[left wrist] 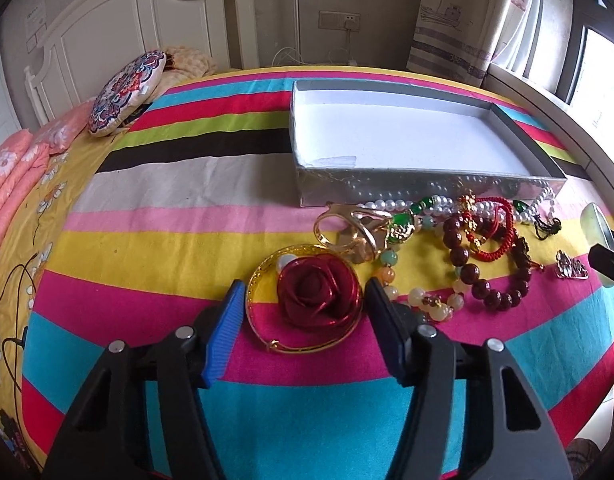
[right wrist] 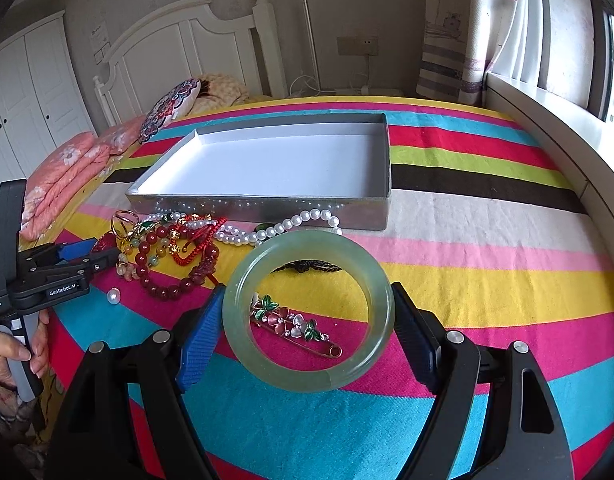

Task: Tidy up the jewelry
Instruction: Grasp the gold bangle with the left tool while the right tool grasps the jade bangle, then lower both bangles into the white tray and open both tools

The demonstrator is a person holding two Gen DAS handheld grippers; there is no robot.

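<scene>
Here, in the lower middle of the left wrist view, a dark red rose ornament [left wrist: 319, 294] of glossy folded petals is seen lying inside a thin gold bangle [left wrist: 303, 342] on the striped bedspread [left wrist: 167, 248]. The left tongs [left wrist: 303, 300] are parted around both, a pad on each side, neither pad pressing on the rose; nothing is gripped. To the right a tangle is spread: white pearls [left wrist: 391, 203], dark red beads [left wrist: 487, 288], a red cord [left wrist: 497, 216] and a gold ring [left wrist: 349, 232]. Behind it, in the upper right, a shallow silver box [left wrist: 387, 184] with a white floor is set.

In the right wrist view, a pale green, translucent jade bangle [right wrist: 309, 380] is clamped across its width by the right tongs [right wrist: 309, 316]. Through its hole an enamelled flower brooch [right wrist: 295, 324] is seen on the bedspread.
</scene>
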